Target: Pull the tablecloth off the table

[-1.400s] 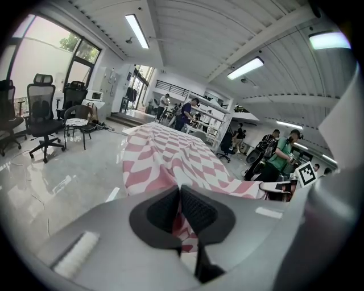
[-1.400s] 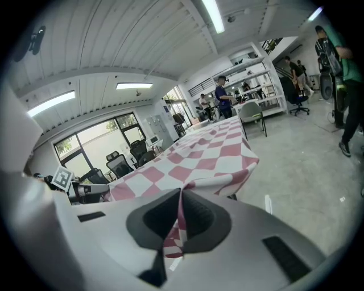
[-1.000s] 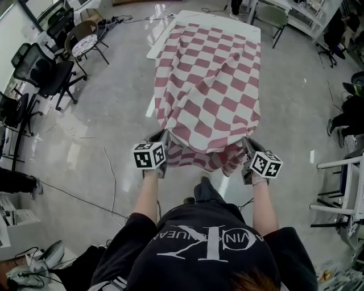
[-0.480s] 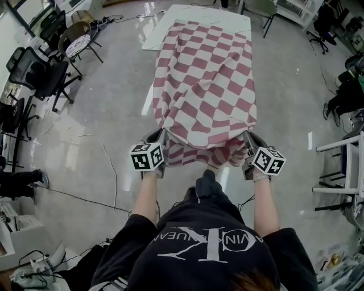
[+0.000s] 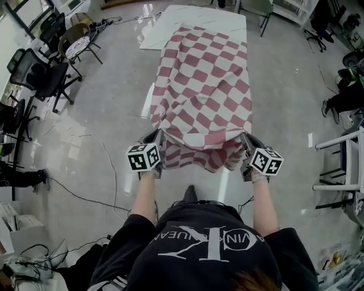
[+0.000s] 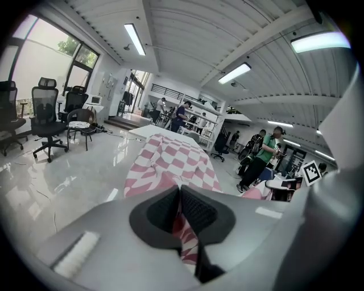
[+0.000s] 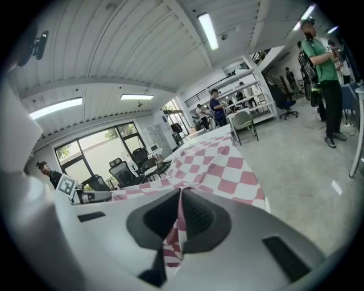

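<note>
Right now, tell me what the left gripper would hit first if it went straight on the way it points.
The tablecloth itself: the left gripper, shut on its near corner, points into the bunched cloth ahead, probably with the near end of the table behind it; depth is unclear.
</note>
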### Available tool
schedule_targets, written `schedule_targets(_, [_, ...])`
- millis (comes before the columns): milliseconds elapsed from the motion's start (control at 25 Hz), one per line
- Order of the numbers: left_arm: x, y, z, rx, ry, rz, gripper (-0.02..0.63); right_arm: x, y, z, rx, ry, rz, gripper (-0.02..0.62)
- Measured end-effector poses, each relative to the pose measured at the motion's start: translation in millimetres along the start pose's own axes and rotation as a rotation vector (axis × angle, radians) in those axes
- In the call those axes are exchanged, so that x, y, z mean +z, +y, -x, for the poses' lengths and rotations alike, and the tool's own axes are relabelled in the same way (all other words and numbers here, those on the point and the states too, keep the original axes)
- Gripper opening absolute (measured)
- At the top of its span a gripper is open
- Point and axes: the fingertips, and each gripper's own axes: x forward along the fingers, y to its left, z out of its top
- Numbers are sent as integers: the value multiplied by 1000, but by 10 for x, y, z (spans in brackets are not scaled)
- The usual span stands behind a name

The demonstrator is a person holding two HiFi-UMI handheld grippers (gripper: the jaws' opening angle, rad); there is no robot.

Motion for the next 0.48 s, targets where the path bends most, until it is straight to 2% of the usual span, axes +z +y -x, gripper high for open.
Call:
schedule_targets(200, [-590, -223, 92, 44, -23, -6, 19, -505, -320, 300, 42, -4, 1, 18])
schedule_targets(400, [-574, -544, 323, 61, -34, 32, 18, -374, -362, 629, 57, 33, 31, 18])
schedule_targets(480, [-733, -625, 374, 67, -39, 31, 18, -503, -437, 742, 61, 38, 39, 18])
